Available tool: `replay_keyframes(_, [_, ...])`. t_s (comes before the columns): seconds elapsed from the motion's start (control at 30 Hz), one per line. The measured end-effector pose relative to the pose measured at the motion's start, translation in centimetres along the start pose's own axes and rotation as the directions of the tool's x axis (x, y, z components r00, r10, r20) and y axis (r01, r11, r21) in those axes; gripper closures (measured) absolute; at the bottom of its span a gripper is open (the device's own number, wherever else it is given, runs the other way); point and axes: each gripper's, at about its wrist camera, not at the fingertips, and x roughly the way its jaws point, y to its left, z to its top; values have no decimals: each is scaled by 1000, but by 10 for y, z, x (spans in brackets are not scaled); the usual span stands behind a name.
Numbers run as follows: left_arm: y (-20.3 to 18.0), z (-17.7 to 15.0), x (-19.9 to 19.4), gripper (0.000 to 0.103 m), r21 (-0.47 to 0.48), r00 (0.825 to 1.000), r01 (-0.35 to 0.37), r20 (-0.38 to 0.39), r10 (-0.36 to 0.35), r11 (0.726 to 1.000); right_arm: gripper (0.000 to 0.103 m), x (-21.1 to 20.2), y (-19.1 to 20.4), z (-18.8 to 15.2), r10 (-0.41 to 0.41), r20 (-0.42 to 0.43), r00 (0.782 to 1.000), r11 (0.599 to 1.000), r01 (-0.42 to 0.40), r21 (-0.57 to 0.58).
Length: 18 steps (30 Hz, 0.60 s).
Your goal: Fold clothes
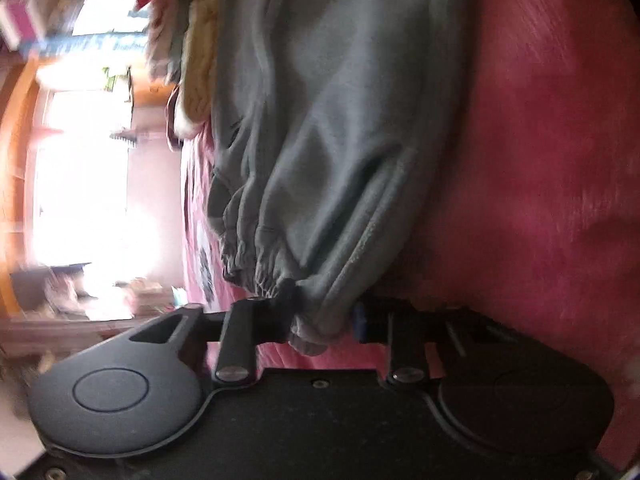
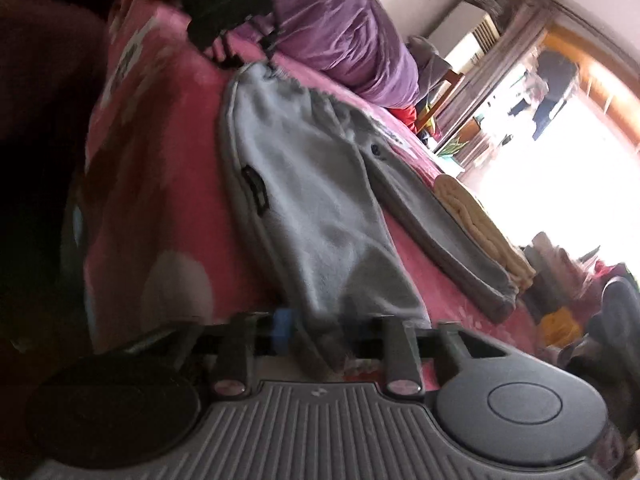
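Grey sweatpants (image 2: 304,200) lie stretched across a pink blanket (image 2: 160,168). In the right wrist view my right gripper (image 2: 328,334) is shut on the cuff of one leg at the near end. The other leg (image 2: 460,248) lies free to the right. At the far end my left gripper (image 2: 248,60) is clamped on the waistband. The left wrist view shows this up close: my left gripper (image 1: 320,320) is shut on a corner of the gathered elastic waist, with the grey sweatpants (image 1: 340,120) stretching away over the pink blanket (image 1: 540,160).
A purple duvet (image 2: 340,28) is bunched at the back of the bed. A folded yellow garment (image 2: 480,224) lies beside the free leg. A pile of mixed clothes (image 1: 180,20) sits beyond the pants. A bright window (image 2: 580,160) and shelves are behind.
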Motion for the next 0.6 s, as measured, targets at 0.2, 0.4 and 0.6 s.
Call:
replay_keyframes(0.2, [54,7,-18,87,-232,997,73,36,-66,970,87,-21,-42,8,-75,74,994,986,63,152])
replay_keyframes(0.4, [107,5,-8,88,-459,989,147,88,-120,876,88,-3,-117,12,-101,91,991,949,68,307])
replay_keyframes(0.6, [157,-1,39,90,-686,977,211,134,-164,697,89,55,-195,11,-80,71,994,908,43,417])
